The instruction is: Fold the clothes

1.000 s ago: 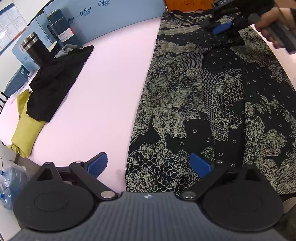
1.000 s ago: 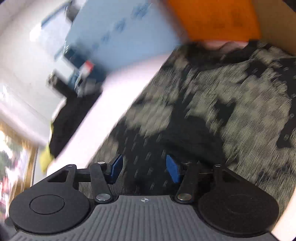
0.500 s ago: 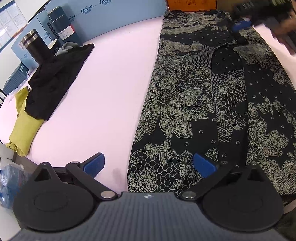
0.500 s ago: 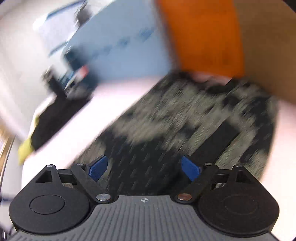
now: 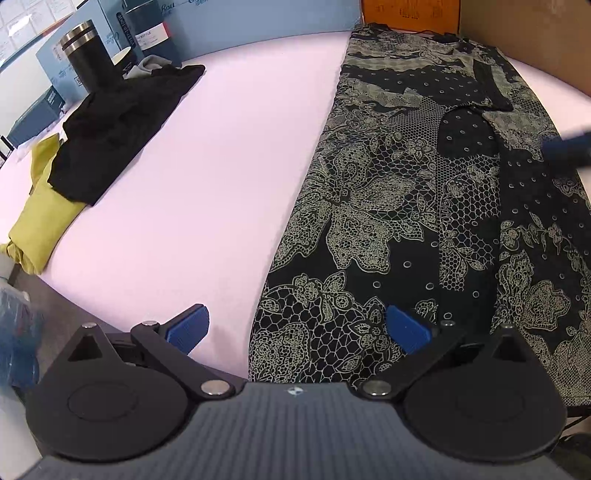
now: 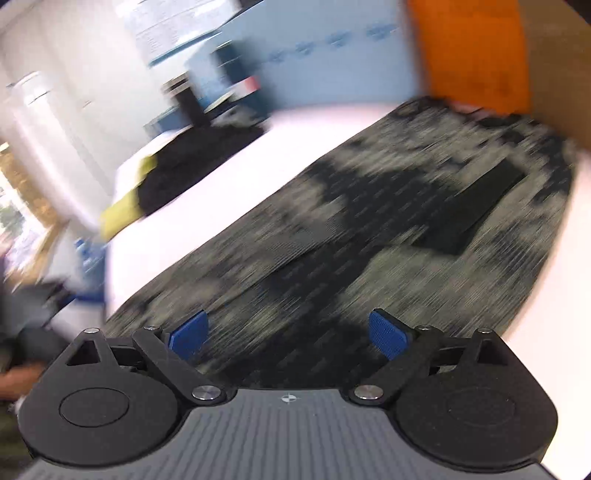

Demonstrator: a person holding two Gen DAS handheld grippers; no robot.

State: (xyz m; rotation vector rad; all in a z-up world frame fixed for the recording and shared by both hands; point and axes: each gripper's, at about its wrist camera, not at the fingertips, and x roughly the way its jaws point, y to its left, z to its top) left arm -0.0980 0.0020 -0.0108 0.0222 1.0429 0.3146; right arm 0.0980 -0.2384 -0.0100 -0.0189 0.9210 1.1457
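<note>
Patterned garment (image 5: 424, 206): a long black piece printed with pale lace, net and dot motifs, which we see laid lengthwise on the right half of the pink table (image 5: 207, 177), running from the near edge to the far end beside an orange box (image 5: 406, 14) and a brown cardboard wall (image 5: 528, 33). One panel is folded over along its length, with a dark strap-like strip near the far end. Our left gripper (image 5: 295, 328) hangs over the near hem with jaws spread wide and nothing between them; its left pad sits over bare table, its right pad over the cloth. Our right gripper (image 6: 290, 334) likewise has jaws wide apart and holds nothing; its view is heavily blurred, with the garment (image 6: 369, 236) beneath it. In the left wrist view a blurred dark blue shape at the right edge lies over the garment; we cannot tell which part it is. At the table's left side, a black garment (image 5: 118, 125) lies partly over a yellow-green one (image 5: 37, 221), near a dark cylindrical tumbler (image 5: 88, 55) and blue boxes (image 5: 258, 18).
</note>
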